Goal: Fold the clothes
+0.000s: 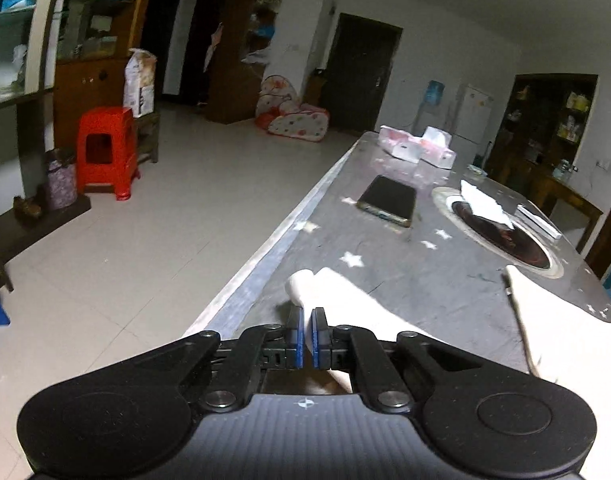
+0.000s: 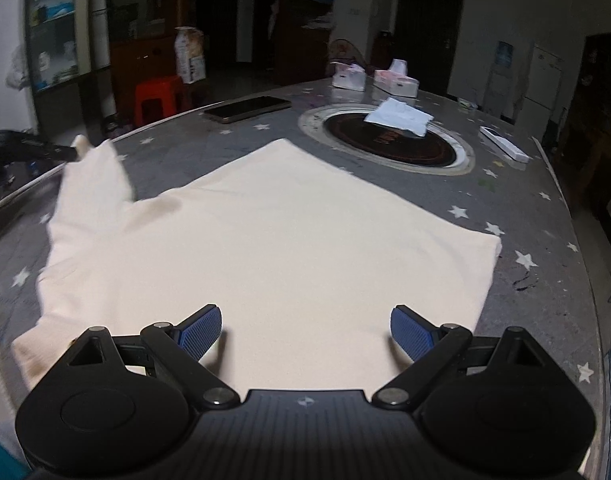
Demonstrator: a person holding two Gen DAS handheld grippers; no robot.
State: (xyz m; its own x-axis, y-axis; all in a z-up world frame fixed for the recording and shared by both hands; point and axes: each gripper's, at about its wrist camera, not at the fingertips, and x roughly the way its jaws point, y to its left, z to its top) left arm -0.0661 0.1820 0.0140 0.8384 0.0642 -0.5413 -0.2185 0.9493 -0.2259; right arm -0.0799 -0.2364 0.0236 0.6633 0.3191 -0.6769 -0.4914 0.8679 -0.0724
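A cream-white garment [image 2: 273, 240] lies spread on the grey star-patterned table [image 2: 525, 216], one sleeve [image 2: 93, 176] stretched out to the left. My left gripper [image 1: 308, 334] is shut on the end of that sleeve [image 1: 337, 292] near the table's left edge; its dark body shows at the far left of the right wrist view, at the sleeve tip [image 2: 81, 144]. My right gripper [image 2: 305, 334] is open, just above the garment's near edge, holding nothing.
A phone [image 1: 387, 200] lies by the left edge. A round inset burner [image 2: 389, 140] with a crumpled tissue [image 2: 399, 117] is mid-table. Two tissue packs [image 2: 375, 79] stand at the back, a white stick-like box [image 2: 503, 144] to the right. A red stool [image 1: 105, 150] is on the floor.
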